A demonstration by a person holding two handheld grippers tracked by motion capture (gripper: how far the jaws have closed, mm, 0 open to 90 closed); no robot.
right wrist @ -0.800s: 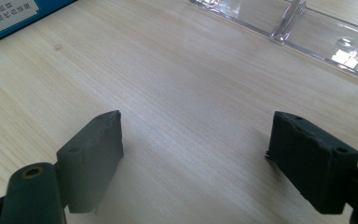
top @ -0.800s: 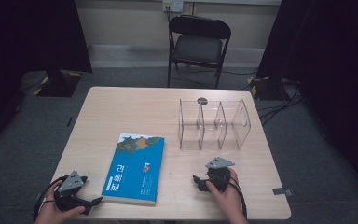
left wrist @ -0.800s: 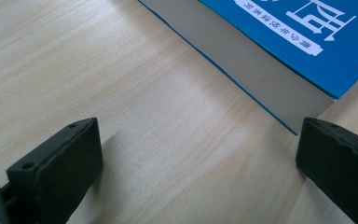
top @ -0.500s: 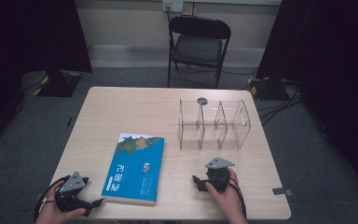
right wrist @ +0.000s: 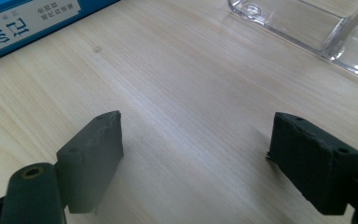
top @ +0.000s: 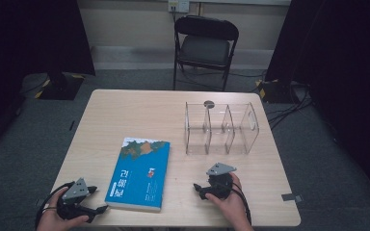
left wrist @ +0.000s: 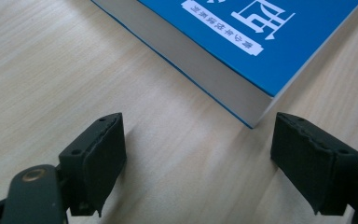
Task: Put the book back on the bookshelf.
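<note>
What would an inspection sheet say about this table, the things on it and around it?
Surface: pale wooden table, bare apart from two things.
Job's things: blue book lying flat near the front; clear rack with three slots, nothing in them.
Clutter: nothing seen.
Grippers: left gripper open, low over the table at the book's near corner, not touching it; right gripper open over bare wood between book and rack.
Cables: one trails from each gripper; more lie on the floor at the right.
Surroundings: black folding chair behind the table, dark curtains, grey carpet.
</note>
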